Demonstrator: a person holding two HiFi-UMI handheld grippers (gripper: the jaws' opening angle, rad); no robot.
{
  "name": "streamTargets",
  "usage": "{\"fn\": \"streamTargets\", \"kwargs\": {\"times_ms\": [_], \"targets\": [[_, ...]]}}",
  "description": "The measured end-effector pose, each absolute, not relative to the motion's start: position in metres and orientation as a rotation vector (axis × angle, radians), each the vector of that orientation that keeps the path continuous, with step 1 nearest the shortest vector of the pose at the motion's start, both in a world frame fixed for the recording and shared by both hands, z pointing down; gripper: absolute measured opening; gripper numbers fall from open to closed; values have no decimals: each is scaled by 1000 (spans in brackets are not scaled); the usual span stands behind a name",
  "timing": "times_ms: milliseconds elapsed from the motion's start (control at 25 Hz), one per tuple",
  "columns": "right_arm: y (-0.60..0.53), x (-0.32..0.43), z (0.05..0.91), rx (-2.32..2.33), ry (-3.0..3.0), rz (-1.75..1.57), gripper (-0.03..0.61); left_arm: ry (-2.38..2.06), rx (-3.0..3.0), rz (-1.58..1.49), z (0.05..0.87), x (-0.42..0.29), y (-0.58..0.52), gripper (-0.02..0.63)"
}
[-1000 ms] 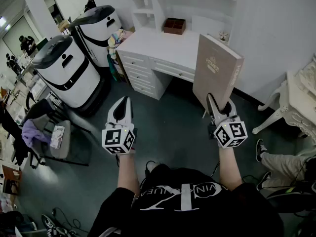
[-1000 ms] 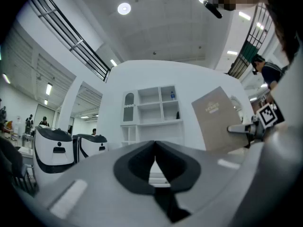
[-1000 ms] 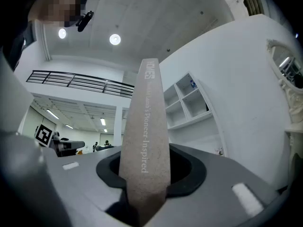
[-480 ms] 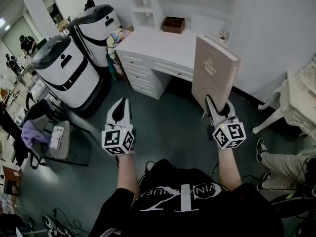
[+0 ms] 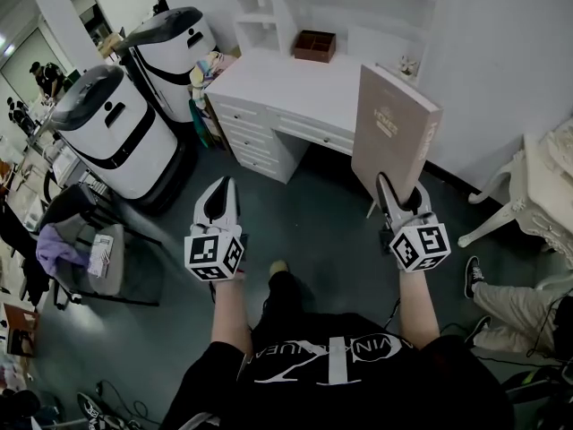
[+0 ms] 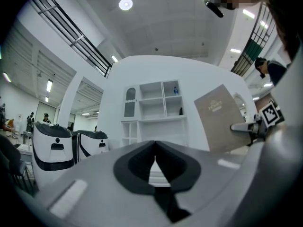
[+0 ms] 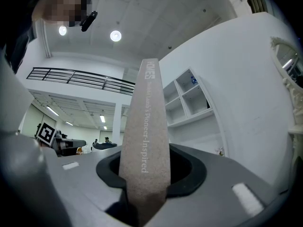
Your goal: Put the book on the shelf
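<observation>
Book — tan hardcover, upright, raised over the floor in front of the white desk. The right gripper has its jaws clamped across both covers at the lower edge, spine facing its camera. Judged reason: carried upright, it can slide on end into the shelf unit above the desk, well apart at present. Left gripper: jaws together, nothing between — apparently in reserve.

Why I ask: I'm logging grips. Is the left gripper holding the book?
No, the left gripper has its jaws together with nothing between them; the book stands in the right gripper.
</observation>
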State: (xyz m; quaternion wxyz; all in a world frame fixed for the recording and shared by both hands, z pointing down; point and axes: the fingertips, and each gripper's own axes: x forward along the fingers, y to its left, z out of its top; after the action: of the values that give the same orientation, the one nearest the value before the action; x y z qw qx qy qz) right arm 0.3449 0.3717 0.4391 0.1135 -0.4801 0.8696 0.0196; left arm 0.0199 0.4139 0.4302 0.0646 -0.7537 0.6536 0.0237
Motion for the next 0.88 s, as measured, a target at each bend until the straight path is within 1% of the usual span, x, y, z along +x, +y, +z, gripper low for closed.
{"fn": "streamTargets", "kwargs": {"times_ms": [520,880], "targets": [[234,276,436,-1469,2535,-9,178,1964,-2333,48,424,-55,265,0],[141,205,437,-1551,2513,-41,178,1916,-2411,50,421,-125,156,0]]}}
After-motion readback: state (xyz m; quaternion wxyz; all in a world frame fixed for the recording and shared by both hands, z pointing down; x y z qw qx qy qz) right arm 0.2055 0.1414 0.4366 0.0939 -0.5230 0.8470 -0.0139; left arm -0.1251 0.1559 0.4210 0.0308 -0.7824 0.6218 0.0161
